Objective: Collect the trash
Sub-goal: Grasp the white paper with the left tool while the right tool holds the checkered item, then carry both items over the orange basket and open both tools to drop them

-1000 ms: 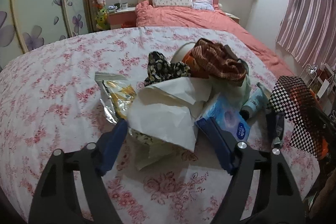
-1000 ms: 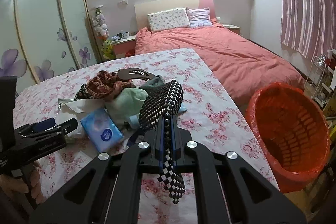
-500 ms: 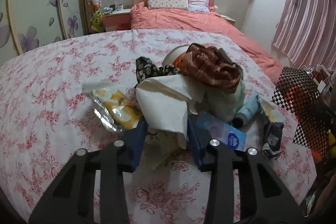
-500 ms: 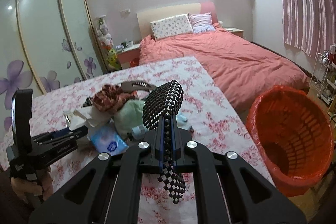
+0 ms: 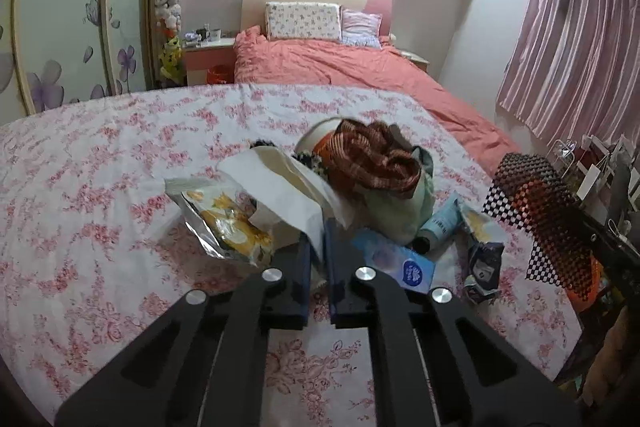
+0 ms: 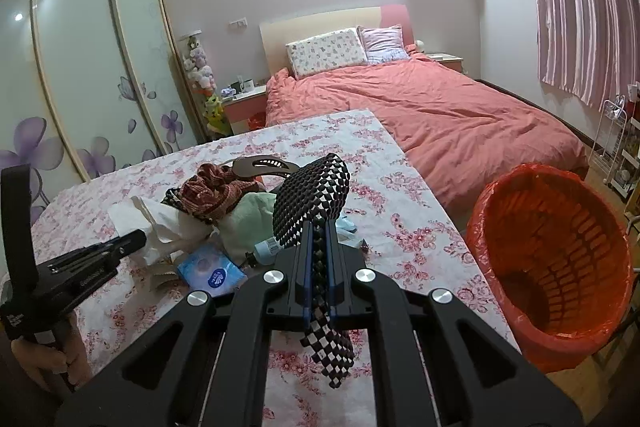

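1. Left gripper [image 5: 318,247]: fingers, just closed, pinching crumpled white paper [image 5: 280,195] above the floral-cloth tabletop [image 5: 100,195].
2. Right gripper [image 6: 319,251]: fingers pinching black-and-white chequered wrapper [image 6: 312,203].
3. Orange-lined plastic bin [image 6: 560,267]: apparently empty; remaining pile uncollected.

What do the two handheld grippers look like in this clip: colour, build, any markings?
Both match. The left gripper and right gripper have matte black frames with angular triangular cut-outs, round silver bolt heads on the linkages, and flat fingers faced with blue pads. The right wrist view shows the left unit from the side: a black body with small white lettering too small to read, a pistol-style handle and an upright black piece. No cables or sleeves show.
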Demonstrator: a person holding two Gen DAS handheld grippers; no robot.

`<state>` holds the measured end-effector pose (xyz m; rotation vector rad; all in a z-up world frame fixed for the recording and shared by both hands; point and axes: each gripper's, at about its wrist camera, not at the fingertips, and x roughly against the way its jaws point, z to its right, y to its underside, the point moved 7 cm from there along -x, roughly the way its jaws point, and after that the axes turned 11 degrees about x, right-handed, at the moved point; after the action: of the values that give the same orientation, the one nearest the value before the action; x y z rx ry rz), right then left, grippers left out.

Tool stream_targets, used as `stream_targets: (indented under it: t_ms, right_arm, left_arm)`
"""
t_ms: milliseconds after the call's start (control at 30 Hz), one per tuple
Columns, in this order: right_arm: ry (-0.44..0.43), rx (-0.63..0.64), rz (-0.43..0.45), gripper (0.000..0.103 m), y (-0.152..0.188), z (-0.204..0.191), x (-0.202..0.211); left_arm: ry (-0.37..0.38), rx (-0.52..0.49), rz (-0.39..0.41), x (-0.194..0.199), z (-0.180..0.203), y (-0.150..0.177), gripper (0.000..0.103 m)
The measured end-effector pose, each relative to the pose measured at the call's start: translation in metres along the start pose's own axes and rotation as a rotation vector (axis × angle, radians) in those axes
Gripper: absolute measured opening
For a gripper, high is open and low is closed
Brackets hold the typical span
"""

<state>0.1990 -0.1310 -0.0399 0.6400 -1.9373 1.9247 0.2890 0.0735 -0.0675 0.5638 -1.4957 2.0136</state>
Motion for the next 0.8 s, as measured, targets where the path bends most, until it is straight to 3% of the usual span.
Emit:
stream_targets:
  t_ms: [467, 800]
  right_arm:
    - [0.013, -0.011, 0.081, 0.006, -0.014, 0.016, 0.034]
    - [0.082, -0.056, 0.135, 0.006, -0.013, 0.056, 0.064]
  left_arm:
    - [0.037, -0.025, 0.134, 0.065, 0.027, -0.036, 0.007]
    - [0.163, -0.106, 0.152, 0.088, 0.110, -0.029, 0.007]
